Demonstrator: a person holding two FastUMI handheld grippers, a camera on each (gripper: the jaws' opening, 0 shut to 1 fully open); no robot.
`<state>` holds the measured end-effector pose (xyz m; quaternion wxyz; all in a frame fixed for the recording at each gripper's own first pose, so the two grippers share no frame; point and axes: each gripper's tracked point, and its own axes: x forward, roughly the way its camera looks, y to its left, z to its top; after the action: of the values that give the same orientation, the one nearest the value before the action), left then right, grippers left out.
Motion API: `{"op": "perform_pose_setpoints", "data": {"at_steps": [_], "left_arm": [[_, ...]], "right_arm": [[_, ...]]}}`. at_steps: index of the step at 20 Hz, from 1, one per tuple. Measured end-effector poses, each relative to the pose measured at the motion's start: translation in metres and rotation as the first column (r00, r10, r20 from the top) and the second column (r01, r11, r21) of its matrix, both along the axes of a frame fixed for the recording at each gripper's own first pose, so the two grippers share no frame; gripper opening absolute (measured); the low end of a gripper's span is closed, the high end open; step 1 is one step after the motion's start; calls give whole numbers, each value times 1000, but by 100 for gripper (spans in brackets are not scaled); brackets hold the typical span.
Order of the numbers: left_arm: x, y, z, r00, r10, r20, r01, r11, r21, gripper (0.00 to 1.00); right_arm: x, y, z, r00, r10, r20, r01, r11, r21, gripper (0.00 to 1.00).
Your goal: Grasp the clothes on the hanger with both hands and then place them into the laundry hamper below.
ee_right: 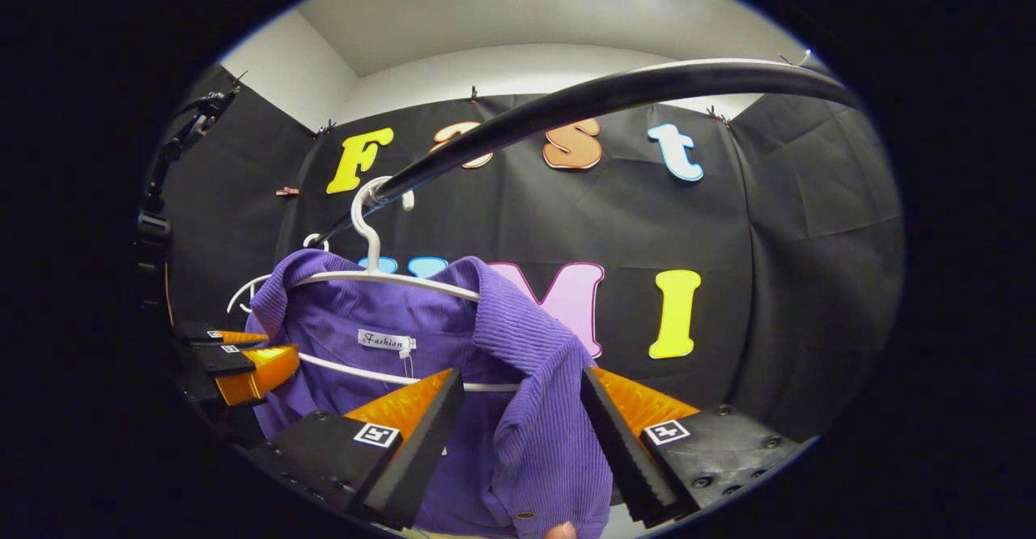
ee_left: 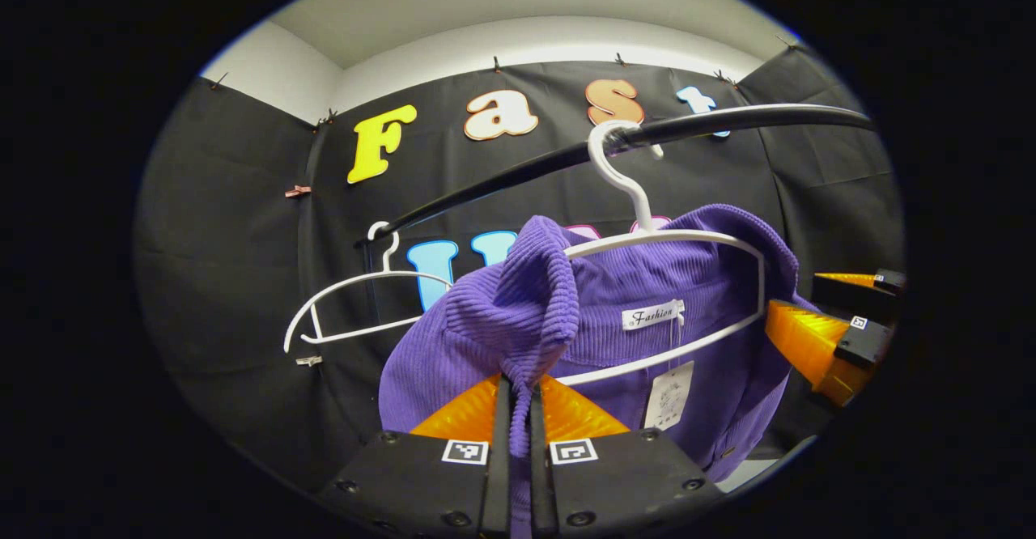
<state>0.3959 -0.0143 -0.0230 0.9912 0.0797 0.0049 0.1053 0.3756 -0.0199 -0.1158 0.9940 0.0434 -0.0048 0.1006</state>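
A black rail [ee_right: 615,90] is seen running across the top of the booth in both views. From it a purple shirt [ee_left: 615,337] is hung on a white hanger [ee_left: 639,239], the hook looped over the rail near its right end in the left gripper view. The shirt is ribbed, with a white neck label and a paper tag dangling below it. A second hanger [ee_left: 340,312], bare, is hung further along the rail toward its left end.

Left gripper [ee_left: 518,409]: jaws closed on a bunched fold of the shirt's shoulder, cloth pinched between both fingers and pulled up off the hanger's left end.

Right gripper [ee_right: 518,409]: jaws held wide apart, the shirt's other shoulder and front edge hanging in the gap between them; no contact with either finger can be made out. A fingertip is visible at the bottom edge of the right gripper view.

Each gripper is seen at the side edge of the other's view, beside the shirt.
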Motion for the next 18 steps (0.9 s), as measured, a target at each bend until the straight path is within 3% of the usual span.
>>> {"op": "perform_pose_setpoints", "data": {"at_steps": [3,5,8,11,15,18], "left_arm": [[8,1,-7,1000,-3,-20,2,999,-48,10],[6,2,-7,1000,-6,-26,4,997,-79,10],[9,9,-9,999,3,-38,-5,998,-61,10],[10,12,-9,999,2,-36,-4,999,-44,9],[13,18,-10,999,32,-30,-33,999,-40,9],[16,20,-9,999,29,-34,-31,998,-60,9]], "right_arm": [[18,0,-10,999,-32,-12,32,999,-20,89],[30,-9,-17,996,-85,-19,85,996,-29,81],[43,-14,-12,994,-107,20,108,993,-52,79],[47,-11,-11,996,-55,64,62,993,-100,20],[49,-13,-15,999,-5,53,10,996,-92,20],[49,-12,-14,999,-15,48,21,992,-127,19]]}}
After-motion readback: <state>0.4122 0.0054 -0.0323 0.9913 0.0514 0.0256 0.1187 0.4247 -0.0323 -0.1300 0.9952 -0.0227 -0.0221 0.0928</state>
